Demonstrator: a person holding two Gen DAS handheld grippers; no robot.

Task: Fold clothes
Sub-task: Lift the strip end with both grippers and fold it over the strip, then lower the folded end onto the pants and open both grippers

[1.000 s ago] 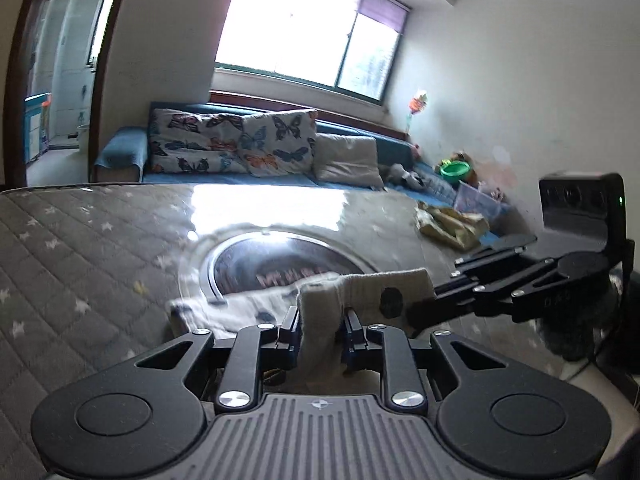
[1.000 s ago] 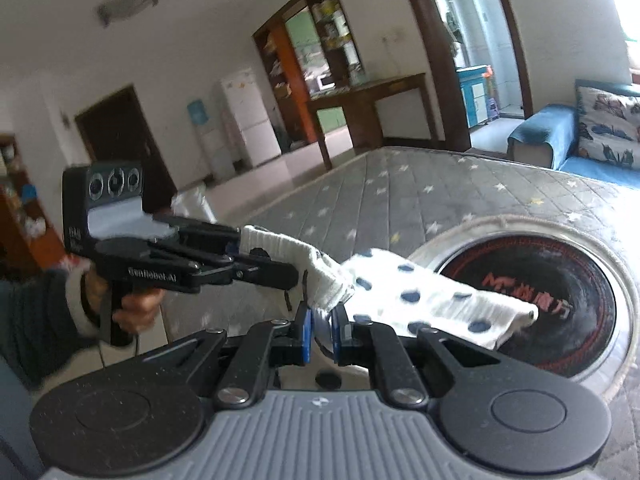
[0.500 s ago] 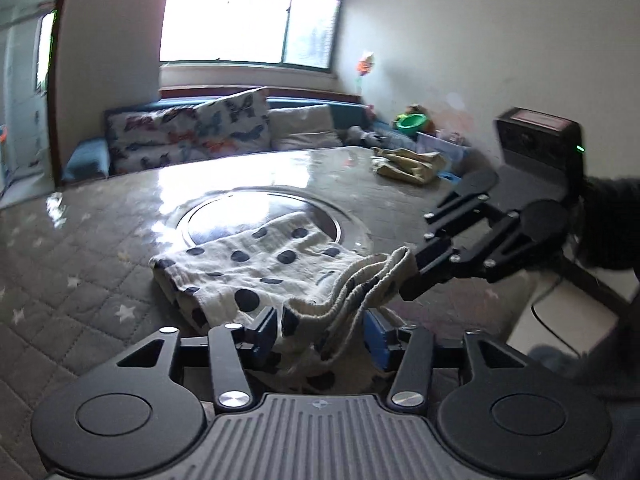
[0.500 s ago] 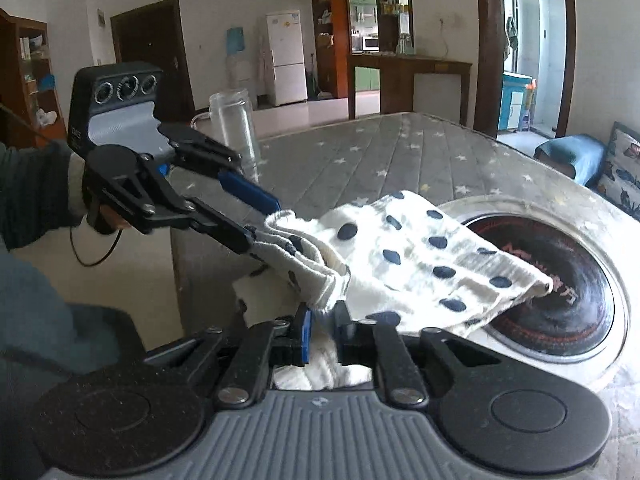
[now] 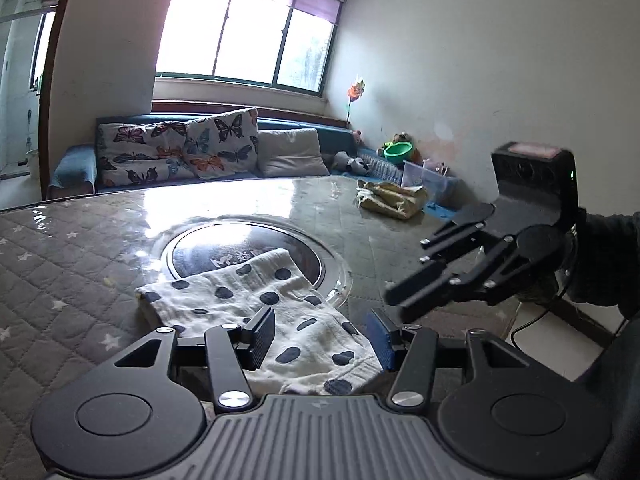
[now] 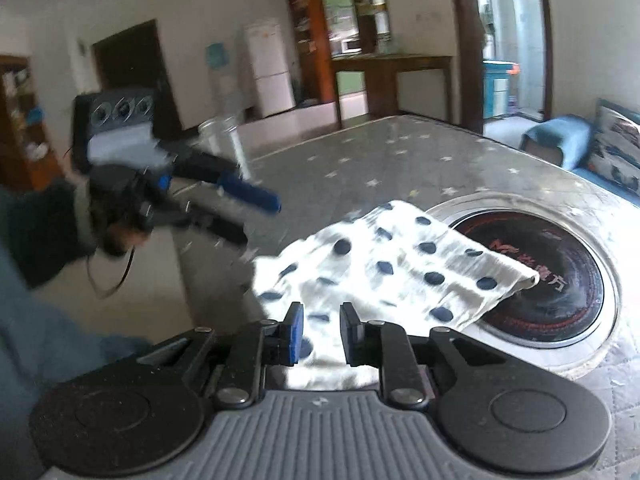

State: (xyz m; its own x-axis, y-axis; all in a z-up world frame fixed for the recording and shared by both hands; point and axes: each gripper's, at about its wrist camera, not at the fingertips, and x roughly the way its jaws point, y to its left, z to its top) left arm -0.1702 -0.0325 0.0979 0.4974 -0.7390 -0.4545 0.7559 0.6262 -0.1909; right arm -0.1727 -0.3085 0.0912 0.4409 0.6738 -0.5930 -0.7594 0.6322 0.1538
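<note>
Both grippers, left (image 5: pixel 320 330) and right (image 6: pixel 320 334), hover level, jaws wide, over the dotted cloth (image 5: pixel 260 308) on the counter (image 5: pixel 80 264)

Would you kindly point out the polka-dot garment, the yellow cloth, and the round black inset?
polka-dot garment (image 5: pixel 256 300): left wrist view, middle of the fabric.
yellow cloth (image 5: pixel 394 198): left wrist view, crumpled centre.
round black inset (image 6: pixel 560 276): right wrist view, bare dark surface.
</note>
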